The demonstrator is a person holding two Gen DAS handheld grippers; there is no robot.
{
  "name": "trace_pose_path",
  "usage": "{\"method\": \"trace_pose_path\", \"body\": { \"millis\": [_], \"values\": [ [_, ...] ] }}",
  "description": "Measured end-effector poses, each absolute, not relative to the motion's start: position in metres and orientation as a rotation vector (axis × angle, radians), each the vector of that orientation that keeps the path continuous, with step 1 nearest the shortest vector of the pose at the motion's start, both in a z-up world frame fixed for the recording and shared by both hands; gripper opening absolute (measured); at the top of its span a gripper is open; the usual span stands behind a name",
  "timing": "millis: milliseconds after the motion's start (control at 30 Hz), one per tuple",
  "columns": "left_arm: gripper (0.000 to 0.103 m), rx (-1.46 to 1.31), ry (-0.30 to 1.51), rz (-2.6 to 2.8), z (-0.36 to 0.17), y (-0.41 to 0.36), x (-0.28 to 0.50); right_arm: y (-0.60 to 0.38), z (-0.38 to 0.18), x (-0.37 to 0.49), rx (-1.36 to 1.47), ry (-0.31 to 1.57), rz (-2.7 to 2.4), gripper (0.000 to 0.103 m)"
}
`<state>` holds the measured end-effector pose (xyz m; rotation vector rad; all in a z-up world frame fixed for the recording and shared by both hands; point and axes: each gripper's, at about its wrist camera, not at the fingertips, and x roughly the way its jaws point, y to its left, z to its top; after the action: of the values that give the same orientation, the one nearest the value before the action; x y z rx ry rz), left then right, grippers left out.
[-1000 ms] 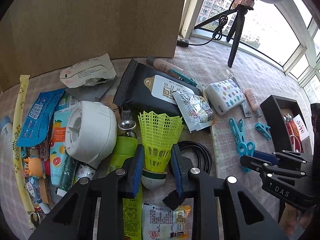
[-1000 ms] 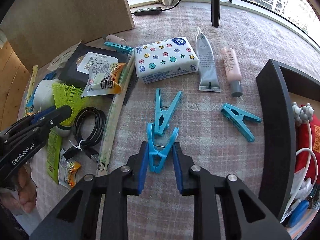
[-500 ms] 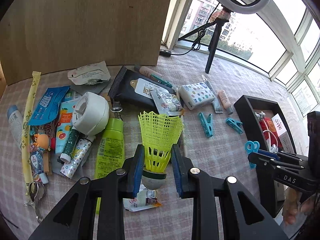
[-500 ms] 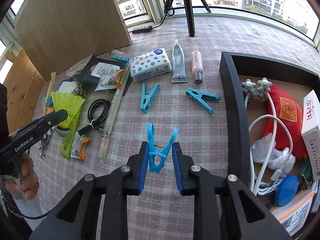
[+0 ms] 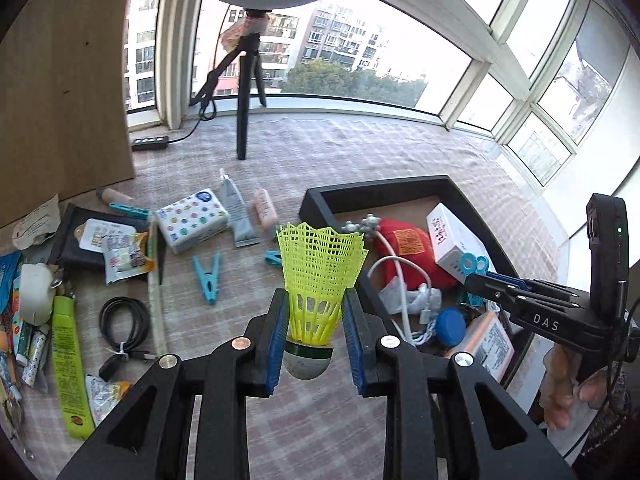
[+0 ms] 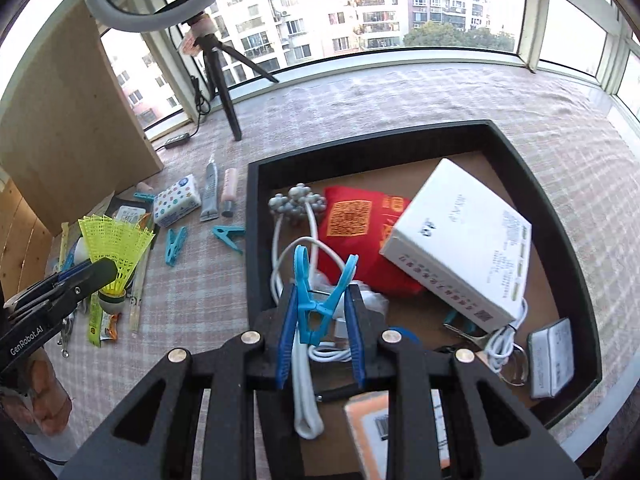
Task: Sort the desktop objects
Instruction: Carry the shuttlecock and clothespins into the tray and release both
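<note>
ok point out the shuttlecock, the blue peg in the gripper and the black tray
shuttlecock (image 5: 320, 276), left wrist view, on its yellow skirt
blue peg (image 6: 316, 300), right wrist view, near its spring
black tray (image 6: 252, 240), right wrist view, left wall

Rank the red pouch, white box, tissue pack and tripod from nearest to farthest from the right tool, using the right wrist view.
1. Red pouch: in the tray, just ahead.
2. White box: in the tray, right.
3. Tissue pack: on the cloth, far left.
4. Tripod: by the window.

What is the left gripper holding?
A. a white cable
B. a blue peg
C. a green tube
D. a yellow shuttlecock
D: the left gripper is shut on the yellow shuttlecock, its pads pressing both sides of the skirt near the cork. The blue peg is in the right gripper.
</note>
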<state>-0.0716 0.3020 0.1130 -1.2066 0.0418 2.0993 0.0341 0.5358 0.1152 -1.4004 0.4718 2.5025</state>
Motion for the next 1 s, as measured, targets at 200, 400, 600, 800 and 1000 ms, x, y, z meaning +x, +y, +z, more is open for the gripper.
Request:
{"method": "trace_pose_path", "body": {
  "millis": [200, 400, 600, 800, 1000],
  "values": [
    [0.025, -1.176, 0.096, 1.995, 0.119, 0.363, -0.045, 0.592, 0.115, 0.07, -1.329, 0.535, 2.383, 0.023],
    [0.025, -1.158, 0.156, 1.934, 0.119, 0.402, -0.024, 0.62, 0.114, 0.095, -1.279, 0.574, 2.321, 0.023],
    [0.056, -1.155, 0.175, 1.907, 0.121, 0.422, -0.012, 0.625, 0.113, 0.1, -1.287, 0.569, 2.301, 0.041],
    [0.069, -1.108, 0.261, 1.965, 0.125, 0.424, -0.002, 0.613, 0.118, 0.097, -1.277, 0.525, 2.333, 0.048],
    [0.068, -1.12, 0.245, 1.996, 0.127, 0.41, -0.008, 0.603, 0.122, 0.091, -1.28, 0.506, 2.361, 0.048]
  ]
}}
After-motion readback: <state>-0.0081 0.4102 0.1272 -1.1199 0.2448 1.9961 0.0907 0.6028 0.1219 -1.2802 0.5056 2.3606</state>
